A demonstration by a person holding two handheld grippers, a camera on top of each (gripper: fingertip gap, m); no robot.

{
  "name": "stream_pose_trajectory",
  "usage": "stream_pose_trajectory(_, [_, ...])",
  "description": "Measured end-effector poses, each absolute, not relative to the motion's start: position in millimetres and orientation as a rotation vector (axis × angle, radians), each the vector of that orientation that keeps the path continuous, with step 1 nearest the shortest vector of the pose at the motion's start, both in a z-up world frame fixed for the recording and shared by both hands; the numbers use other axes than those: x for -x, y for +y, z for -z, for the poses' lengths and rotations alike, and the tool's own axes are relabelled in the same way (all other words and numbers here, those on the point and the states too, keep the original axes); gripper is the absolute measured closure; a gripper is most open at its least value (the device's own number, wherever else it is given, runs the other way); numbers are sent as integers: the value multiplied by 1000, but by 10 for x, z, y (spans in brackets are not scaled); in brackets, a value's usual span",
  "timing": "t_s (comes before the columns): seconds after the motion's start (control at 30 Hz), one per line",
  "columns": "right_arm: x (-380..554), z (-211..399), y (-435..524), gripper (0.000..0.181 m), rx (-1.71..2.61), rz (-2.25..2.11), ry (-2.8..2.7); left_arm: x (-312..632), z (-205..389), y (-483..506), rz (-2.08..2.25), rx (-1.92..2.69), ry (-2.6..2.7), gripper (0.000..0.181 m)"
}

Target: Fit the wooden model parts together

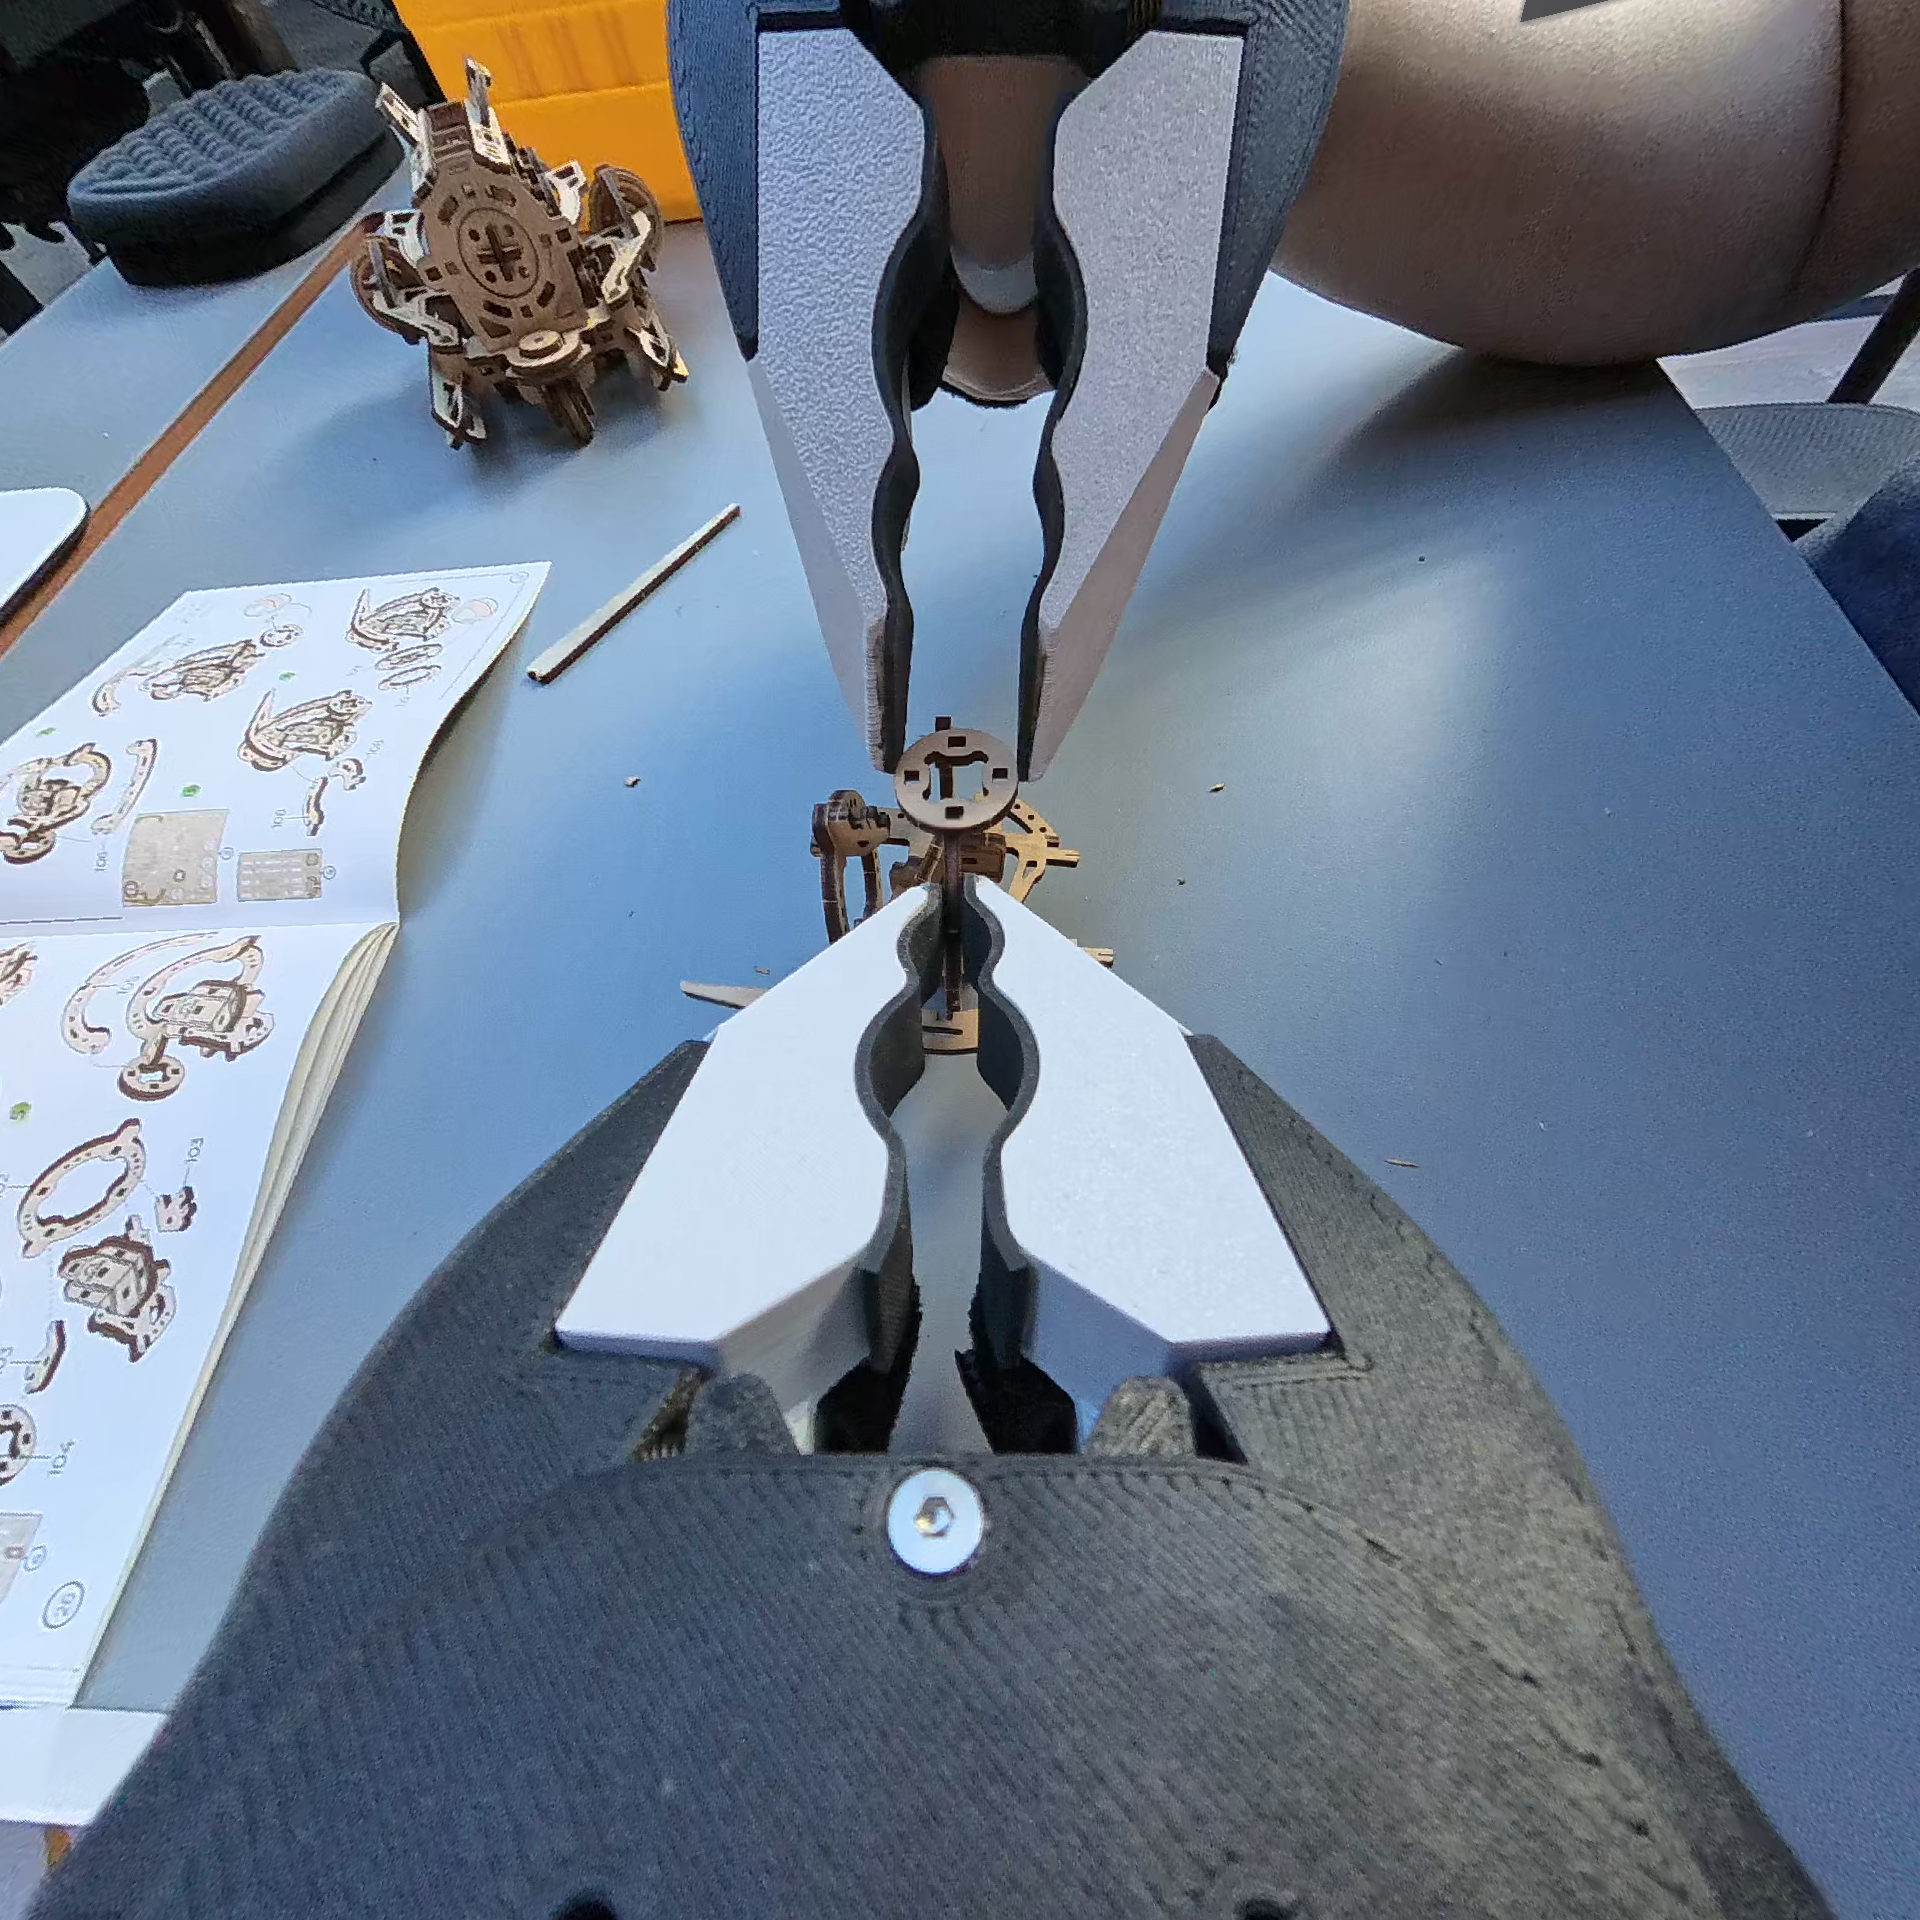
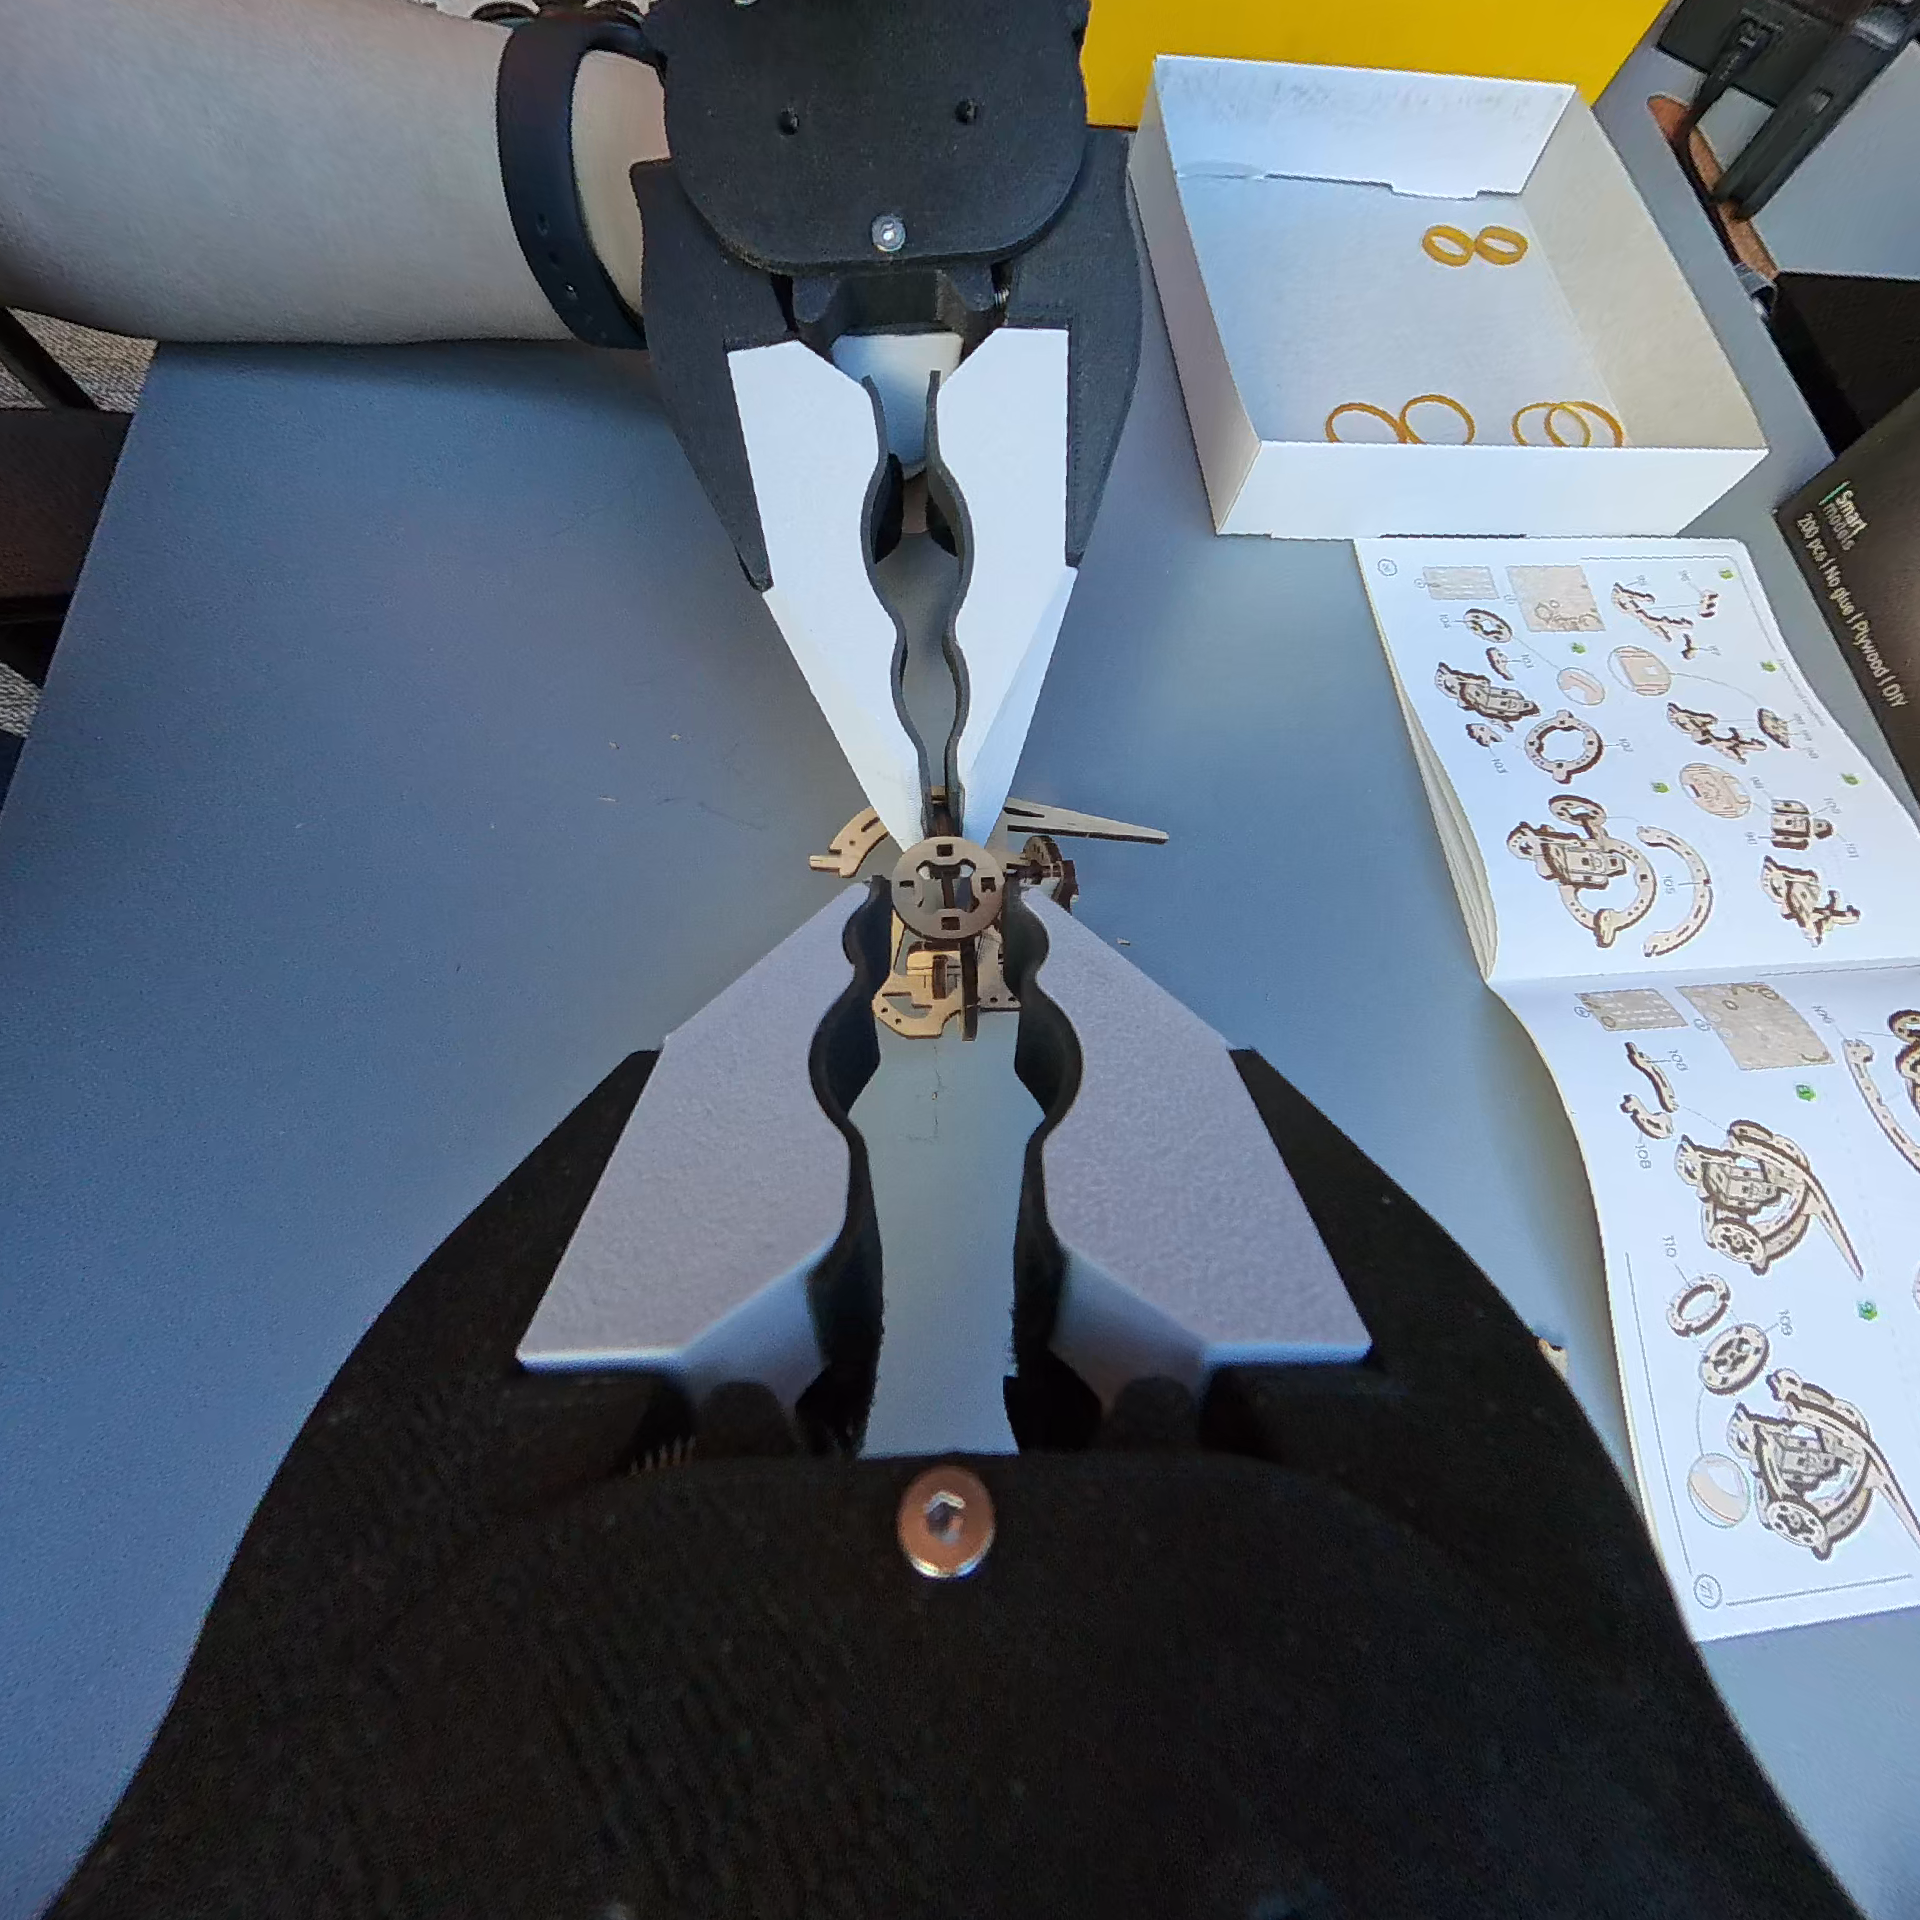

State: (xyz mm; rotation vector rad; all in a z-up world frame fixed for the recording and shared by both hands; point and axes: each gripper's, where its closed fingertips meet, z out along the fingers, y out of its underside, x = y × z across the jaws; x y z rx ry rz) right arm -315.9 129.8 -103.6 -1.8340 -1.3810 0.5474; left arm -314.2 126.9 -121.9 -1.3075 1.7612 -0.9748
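Just beyond the tips of the left tool [image 1: 951,904], in the left wrist view, stands the small wooden assembly [image 1: 935,862] on the grey worktop [image 1: 1455,831]. That tool is pressed nearly together, pinching an upright slat of the assembly. The slotted wooden disc [image 1: 954,781] sits face-on directly above the assembly, pinched at its rim by the right tool [image 1: 956,753], which reaches in from the far side. A finished wooden model [image 1: 514,260] stands well away to the far left of the assembly.

Seen from the right wrist view, the disc [image 2: 948,888] lies at the tips of the right tool [image 2: 940,914], narrowly spread and gripping it. Behind it the assembly [image 2: 935,987] meets the left tool [image 2: 940,821]. Judging by this, the disc's axis runs along the line between both tools, so seating it calls for a straight push.
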Motion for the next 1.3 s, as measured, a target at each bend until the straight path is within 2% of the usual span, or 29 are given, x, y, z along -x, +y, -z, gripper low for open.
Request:
stream_pose_trajectory(0.77, [3177, 1034, 1294, 161, 1815, -547, -1372, 3155, 1213, 1267, 1010, 1325, 1758, 181])
stream_pose_trajectory(0.9, [3199, 1037, 1282, 161, 1802, -546, -1379, 3145, 1161, 1279, 1035, 1332, 1726, 162])
stream_pose_trajectory(1.3, [3190, 892, 1311, 161, 1745, -578, -1318, 3164, 1171, 1278, 990, 1321, 1751, 165])
